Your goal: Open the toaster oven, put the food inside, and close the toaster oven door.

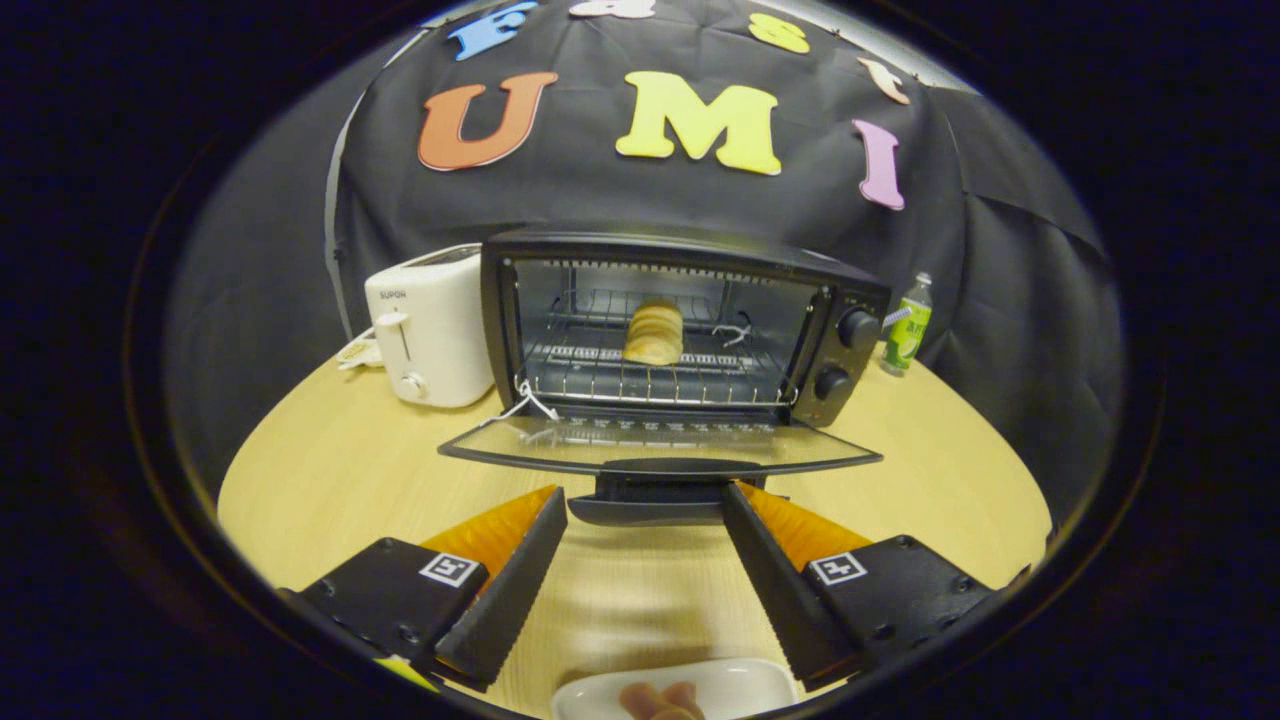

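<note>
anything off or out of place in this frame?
Little stands out. A loose white string dangles at the left hinge of the open toaster oven door. Bread sits on the rack. The tongs are open, empty, just short of the door handle.

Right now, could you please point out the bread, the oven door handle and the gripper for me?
bread (653,333): gripper view, middle of the loaf on the oven rack.
oven door handle (655,490): gripper view, centre of the black bar.
gripper (645,500): gripper view, open, midway between fingertips.

One black toaster oven (680,330) (door down), one white pop-up toaster (428,325), one green plastic bottle (908,325), one white plate (680,690), one bread roll (654,332) inside, two gripper fingers (520,560) spread apart.
</note>
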The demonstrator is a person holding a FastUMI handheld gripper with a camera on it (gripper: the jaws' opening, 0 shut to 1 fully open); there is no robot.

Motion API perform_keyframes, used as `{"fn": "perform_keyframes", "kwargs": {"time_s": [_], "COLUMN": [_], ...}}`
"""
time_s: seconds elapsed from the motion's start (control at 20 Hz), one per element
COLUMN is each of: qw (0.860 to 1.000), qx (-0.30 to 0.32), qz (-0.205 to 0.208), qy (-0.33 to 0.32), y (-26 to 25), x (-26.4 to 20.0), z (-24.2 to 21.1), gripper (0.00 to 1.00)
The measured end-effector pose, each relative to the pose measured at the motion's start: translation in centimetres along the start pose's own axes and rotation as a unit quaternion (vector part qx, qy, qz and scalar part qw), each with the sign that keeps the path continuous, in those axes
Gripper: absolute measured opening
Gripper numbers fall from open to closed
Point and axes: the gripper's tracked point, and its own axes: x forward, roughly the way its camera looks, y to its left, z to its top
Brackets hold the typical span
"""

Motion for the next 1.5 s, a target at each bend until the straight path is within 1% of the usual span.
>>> {"fn": "perform_keyframes", "kwargs": {"time_s": [0.1, 0.3, 0.4, 0.5, 0.6, 0.8, 0.95, 1.1, 1.2, 1.25, 1.35, 1.5], "qw": [1.000, 0.999, 0.998, 0.994, 0.991, 0.990, 0.987, 0.983, 0.980, 0.978, 0.972, 0.968], "qx": [-0.005, 0.009, -0.003, -0.003, 0.010, 0.026, 0.040, 0.054, 0.074, 0.085, 0.111, 0.143], "qz": [0.001, 0.004, 0.005, 0.030, 0.039, 0.039, 0.050, 0.061, 0.062, 0.068, 0.075, 0.053], "qy": [-0.027, -0.047, -0.070, -0.102, -0.127, -0.135, -0.149, -0.167, -0.173, -0.175, -0.191, -0.198], "y": [-0.1, -0.3, -0.3, 0.1, -1.0, -3.5, -5.4, -7.4, -9.2, -9.8, -11.4, -14.8], "x": [0.0, 0.0, 0.1, 0.1, -0.7, -3.1, -5.9, -10.0, -12.9, -14.5, -18.0, -22.5], "z": [1.7, 3.7, 5.1, 6.9, 8.2, 8.9, 10.9, 12.9, 14.1, 14.6, 16.1, 17.3], "gripper": [1.00, 1.00, 1.00, 1.00, 1.00, 1.00, 1.00, 1.00, 1.00, 1.00, 1.00, 1.00]}}
